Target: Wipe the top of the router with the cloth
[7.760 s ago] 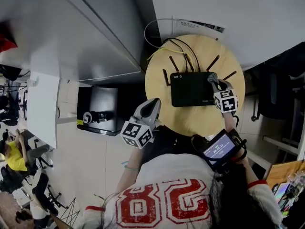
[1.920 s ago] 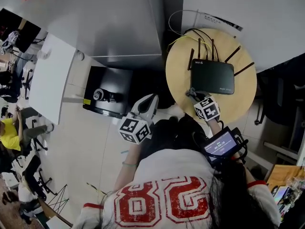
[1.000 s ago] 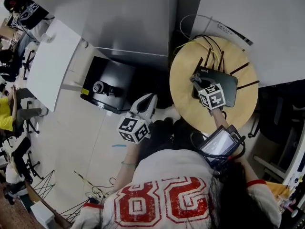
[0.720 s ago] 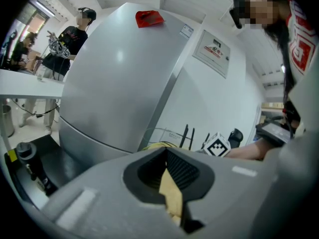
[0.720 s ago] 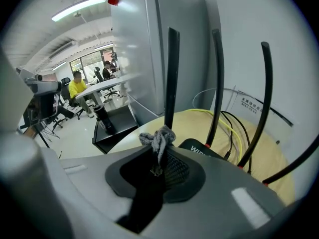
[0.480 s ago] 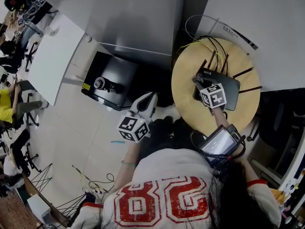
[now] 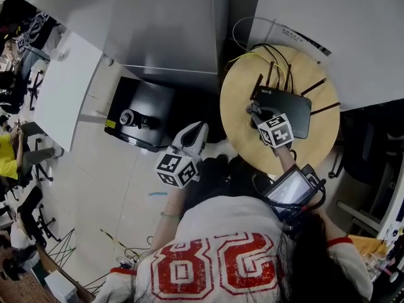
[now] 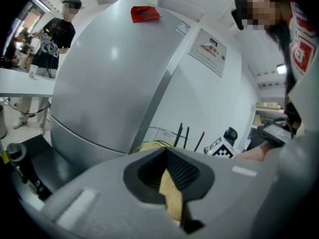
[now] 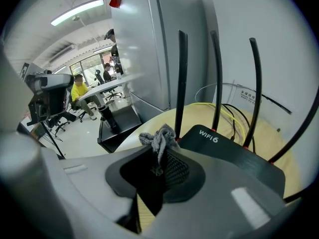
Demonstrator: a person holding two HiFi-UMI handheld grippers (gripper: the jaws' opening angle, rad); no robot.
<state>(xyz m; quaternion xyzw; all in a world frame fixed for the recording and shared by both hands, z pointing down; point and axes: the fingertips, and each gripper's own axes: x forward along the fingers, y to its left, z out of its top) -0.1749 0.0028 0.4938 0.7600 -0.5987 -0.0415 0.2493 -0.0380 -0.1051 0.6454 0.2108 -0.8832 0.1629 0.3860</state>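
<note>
Right gripper (image 7: 254,112) jaws are clamped on the cloth (image 9: 158,135). Only a small grey bunch is left sticking out past the tips, at the left end of the router (image 9: 234,156) and just beside the base of the leftmost antenna (image 9: 180,83). Whether the bunch is pressed on the top cover cannot be told. Left gripper (image 7: 197,131) is held off the table (image 7: 315,147), close to the person; its jaws are drawn together to a thin slit with nothing gripped. Risks as judged: so little cloth is exposed that the cover is likely to be scraped by the hard jaw tips rather than wiped. The bunch could be snagged on an antenna and pulled out of the clamp. The router looks light and is not being steadied, so it could be dragged across the table against its cables (image 9: 227,114) on a sideways stroke. View differences: layout is given only by the head view, namely the round table, the router at its far side, the cables leaving at the far edge, and the left gripper parked clear. The cloth is barely resolved there. The clamp on the cloth and the white print on the cover are shown only in the right gripper view. The left jaws are shown only in the left gripper view, with the antennas seen side-on beyond.
</note>
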